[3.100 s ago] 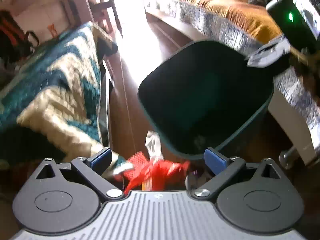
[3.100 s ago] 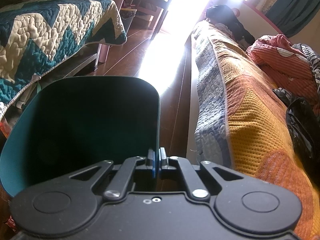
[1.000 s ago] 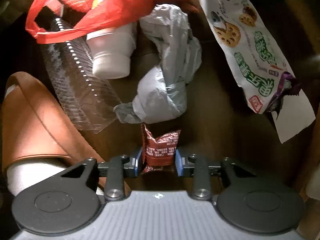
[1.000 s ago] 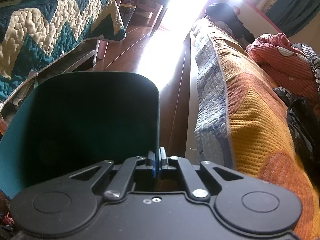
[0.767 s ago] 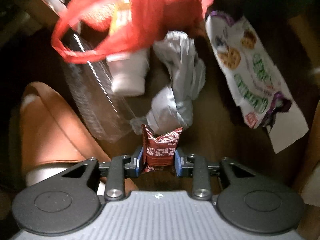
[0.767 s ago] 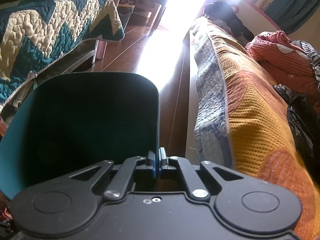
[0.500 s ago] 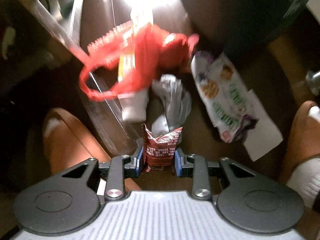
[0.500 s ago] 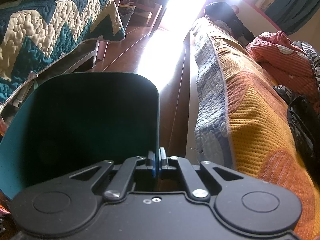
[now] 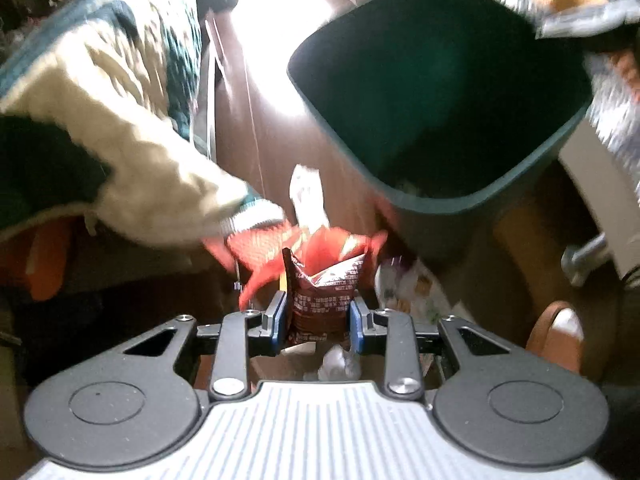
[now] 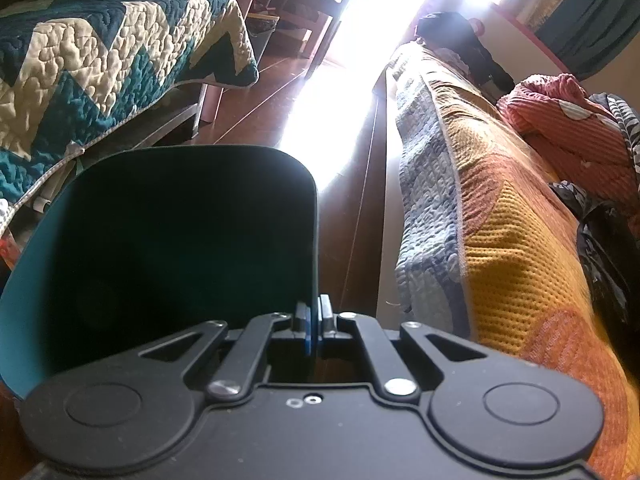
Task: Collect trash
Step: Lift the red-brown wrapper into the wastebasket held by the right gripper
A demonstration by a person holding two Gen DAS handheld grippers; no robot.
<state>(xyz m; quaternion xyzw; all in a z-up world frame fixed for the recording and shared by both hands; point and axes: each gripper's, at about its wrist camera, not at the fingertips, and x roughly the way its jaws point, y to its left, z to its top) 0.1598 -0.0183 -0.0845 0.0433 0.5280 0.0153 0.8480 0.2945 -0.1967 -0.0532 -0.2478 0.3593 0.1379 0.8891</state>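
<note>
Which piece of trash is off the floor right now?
The dark red snack packet, clamped in the left gripper; the red bag and cookie wrapper lie below.

- Right gripper [image 10: 315, 326] clamped on the near rim of a dark green bin [image 10: 24, 276], wall pinched between its blue pads.
- Zigzag quilt [image 10: 100, 52] left; orange-grey bedspread [image 10: 500, 220] right.
- Brown floor [image 10: 352, 216] between, glare beyond.

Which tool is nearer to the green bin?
Right. The right tool is clamped on the bin wall; the left tool holds a snack packet short of the rim.
</note>
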